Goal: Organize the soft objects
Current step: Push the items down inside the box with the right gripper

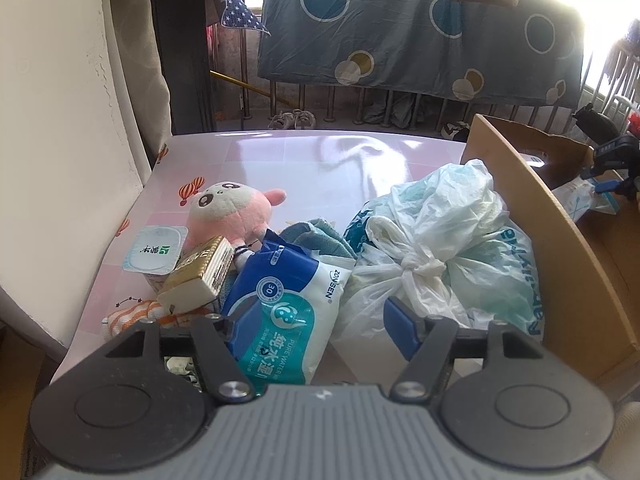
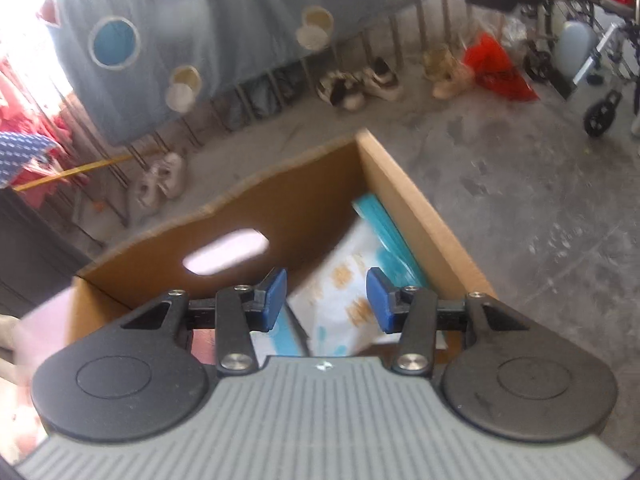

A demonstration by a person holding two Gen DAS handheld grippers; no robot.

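Two grippers, both wide open, both empty. Nearest, the left gripper (image 1: pixel 320 322) straddles the wipes pack (image 1: pixel 286 304); close squarely on its middle. At two o'clock, the box (image 1: pixel 568 248) waits, under the right gripper (image 2: pixel 326 300).

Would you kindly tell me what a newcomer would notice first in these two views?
Probably the pink plush toy lying at the table's left, behind a heap with a blue wet-wipes pack and knotted plastic bags to its right. The open left gripper hangs just over that pack. In the right wrist view, the open right gripper hovers above a cardboard box that already holds some packets.
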